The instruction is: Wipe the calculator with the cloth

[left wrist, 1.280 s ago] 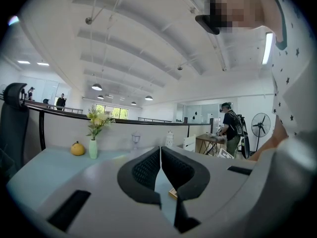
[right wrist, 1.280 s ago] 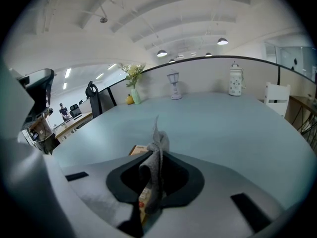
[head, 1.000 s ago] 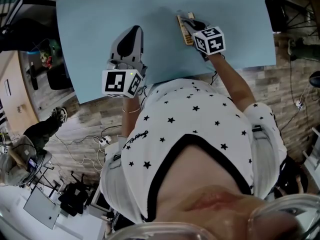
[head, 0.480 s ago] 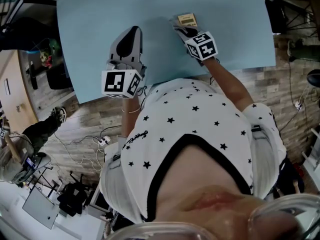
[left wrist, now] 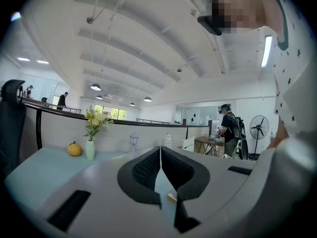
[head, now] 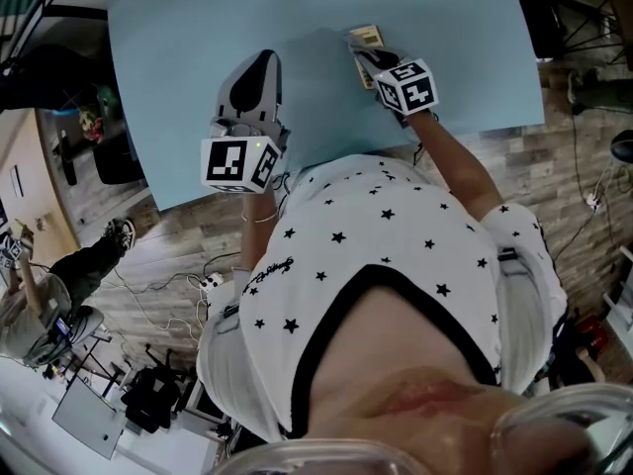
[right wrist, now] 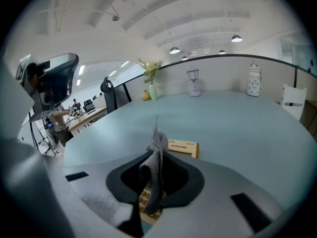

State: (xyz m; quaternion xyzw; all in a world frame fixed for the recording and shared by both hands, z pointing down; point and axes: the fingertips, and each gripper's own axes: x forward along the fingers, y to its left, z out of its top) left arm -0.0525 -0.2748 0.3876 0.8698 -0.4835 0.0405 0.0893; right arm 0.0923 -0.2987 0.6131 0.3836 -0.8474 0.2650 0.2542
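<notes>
Head view | right gripper (head: pixel 371 59) pinches cloth (right wrist: pixel 156 145) over calculator (right wrist: pixel 184 147) | inside table (head: pixel 198 47) edges | left gripper (left wrist: pixel 161 157) closed

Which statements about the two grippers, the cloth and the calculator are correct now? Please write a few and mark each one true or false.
1. The right gripper is shut on a grey cloth. True.
2. The calculator lies on a red table. False: the table is light blue.
3. The left gripper holds the calculator. False: it is shut and empty.
4. A vase with flowers stands on the table. True.
</notes>
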